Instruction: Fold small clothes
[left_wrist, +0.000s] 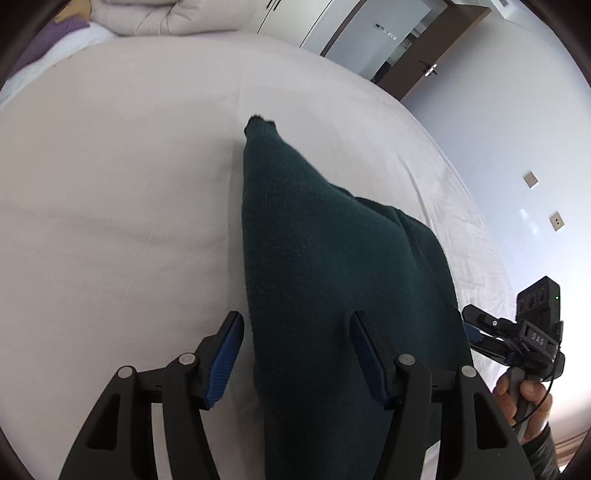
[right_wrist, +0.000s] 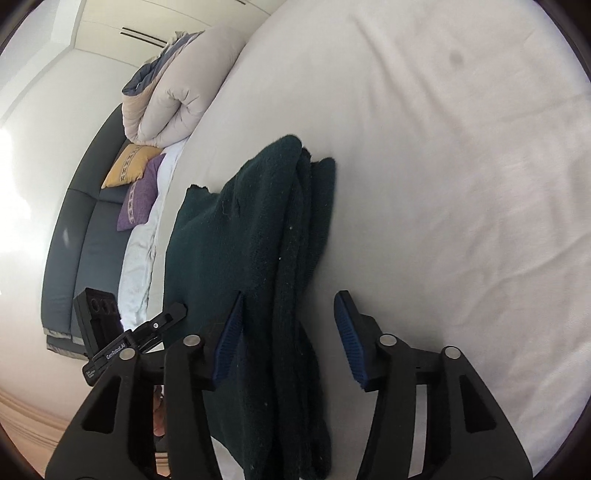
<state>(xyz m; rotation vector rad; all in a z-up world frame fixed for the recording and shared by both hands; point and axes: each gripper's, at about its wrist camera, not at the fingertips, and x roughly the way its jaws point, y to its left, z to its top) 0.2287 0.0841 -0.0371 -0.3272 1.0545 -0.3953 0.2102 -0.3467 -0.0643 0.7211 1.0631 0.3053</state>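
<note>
A dark green knit garment (left_wrist: 332, 258) lies partly folded on the white bed (left_wrist: 110, 184). In the left wrist view my left gripper (left_wrist: 295, 354) is open, its blue-padded fingers (left_wrist: 225, 358) standing on either side of the garment's near edge. In the right wrist view the garment (right_wrist: 258, 240) shows stacked folded layers on its right side. My right gripper (right_wrist: 290, 339) is open, its jaws astride the folded edge. The right gripper also shows in the left wrist view (left_wrist: 476, 332) at the garment's right edge, held by a hand.
A rolled beige duvet (right_wrist: 173, 96) and yellow (right_wrist: 127, 166) and purple (right_wrist: 140, 195) cushions lie at the bed's head by a dark headboard (right_wrist: 74, 236). A door (left_wrist: 417, 59) and a wall with sockets (left_wrist: 532, 179) stand beyond the bed's far edge.
</note>
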